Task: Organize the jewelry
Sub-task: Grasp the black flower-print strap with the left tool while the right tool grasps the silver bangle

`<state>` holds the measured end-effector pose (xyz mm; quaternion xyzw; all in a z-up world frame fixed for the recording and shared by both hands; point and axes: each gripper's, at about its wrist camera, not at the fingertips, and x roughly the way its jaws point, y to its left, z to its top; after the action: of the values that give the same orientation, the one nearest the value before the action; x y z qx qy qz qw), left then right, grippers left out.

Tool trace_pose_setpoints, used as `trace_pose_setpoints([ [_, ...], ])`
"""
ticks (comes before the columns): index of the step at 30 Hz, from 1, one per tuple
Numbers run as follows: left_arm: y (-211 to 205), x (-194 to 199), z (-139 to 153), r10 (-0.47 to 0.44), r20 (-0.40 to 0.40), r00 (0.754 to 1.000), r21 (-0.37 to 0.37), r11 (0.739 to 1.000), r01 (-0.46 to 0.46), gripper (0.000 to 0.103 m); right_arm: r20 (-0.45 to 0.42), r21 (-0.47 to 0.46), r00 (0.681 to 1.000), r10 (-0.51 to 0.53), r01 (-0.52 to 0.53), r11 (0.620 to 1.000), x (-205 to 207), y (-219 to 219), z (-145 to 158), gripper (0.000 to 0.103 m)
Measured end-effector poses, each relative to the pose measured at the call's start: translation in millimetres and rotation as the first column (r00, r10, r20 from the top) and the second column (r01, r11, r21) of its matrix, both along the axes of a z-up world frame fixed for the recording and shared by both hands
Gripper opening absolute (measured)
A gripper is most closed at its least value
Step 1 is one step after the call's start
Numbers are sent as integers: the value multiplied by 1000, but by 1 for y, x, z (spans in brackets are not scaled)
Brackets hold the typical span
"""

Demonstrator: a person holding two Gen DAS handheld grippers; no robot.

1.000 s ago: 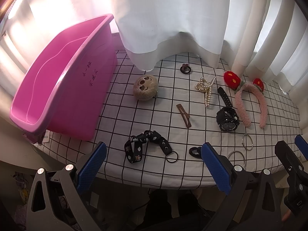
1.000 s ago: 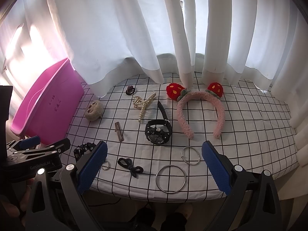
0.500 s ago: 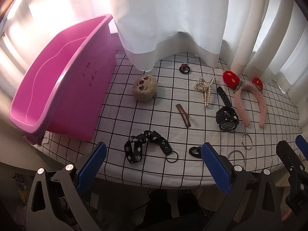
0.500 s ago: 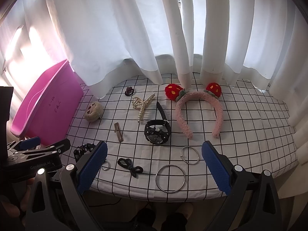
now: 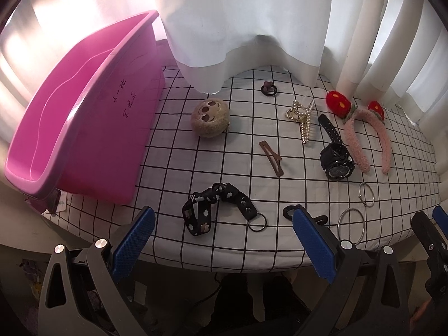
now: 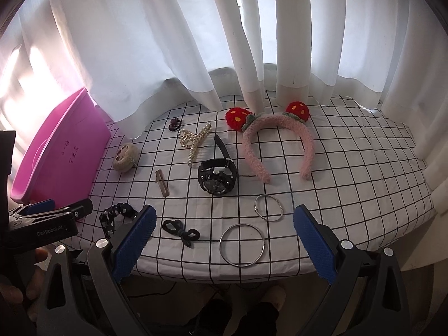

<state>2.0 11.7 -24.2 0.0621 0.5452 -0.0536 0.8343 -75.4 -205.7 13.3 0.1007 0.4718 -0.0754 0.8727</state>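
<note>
A pink bin (image 5: 72,117) stands at the left of a checked cloth (image 5: 196,168); it also shows in the right wrist view (image 6: 58,151). On the cloth lie a black watch (image 6: 217,173), a pink strawberry headband (image 6: 277,140), a pearl claw clip (image 6: 196,140), a brown hair clip (image 6: 162,182), two metal rings (image 6: 242,244), a black hair tie (image 6: 182,231), a black patterned strap (image 5: 212,207) and a plush sloth head (image 5: 210,117). My left gripper (image 5: 222,245) is open and empty at the front edge. My right gripper (image 6: 222,245) is open and empty above the rings.
White curtains (image 6: 224,56) hang along the back of the table. A small dark hair tie (image 5: 269,89) lies near them. The cloth's front edge (image 6: 224,274) drops off just ahead of both grippers. The left gripper shows in the right wrist view (image 6: 47,218).
Both views have shifted slightly; the grippers drifted a little relative to the table. Nothing on the cloth has moved and both jaws stay open.
</note>
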Motion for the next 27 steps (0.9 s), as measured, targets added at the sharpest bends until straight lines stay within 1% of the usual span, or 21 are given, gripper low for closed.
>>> trace_pose_setpoints([
  [3,6,-1,-21,-17,-33,999,7,1000,17,97,-24,-1,999,-23,23,1000,-10,-6,-16,94],
  [6,12,-5,-38,-25,-64,998,-5,1000,25,97,-48,-16,998,-49,49,999,-17,-15,-32,94],
  [11,21,-15,-57,7,-70,998,-12,1000,-8,97,-71,-41,996,-50,48,998,-21,-31,-55,94],
  [14,23,-18,-67,40,-76,996,-21,999,-41,97,-84,-45,996,-28,25,999,-18,-40,-66,94],
  [18,21,-19,-82,90,-70,993,-3,996,-90,97,-87,-41,996,3,-7,999,-10,-50,-78,94],
  [22,23,-10,-94,164,-86,983,-14,986,-166,97,-90,-38,995,38,-41,998,0,-55,-90,94],
  [25,34,-6,-92,236,-47,971,-24,971,-237,97,-92,-28,994,61,-64,998,7,-59,-98,94],
  [27,41,-3,-91,259,-13,966,-27,965,-259,97,-85,-9,994,67,-68,998,10,-63,-103,94],
])
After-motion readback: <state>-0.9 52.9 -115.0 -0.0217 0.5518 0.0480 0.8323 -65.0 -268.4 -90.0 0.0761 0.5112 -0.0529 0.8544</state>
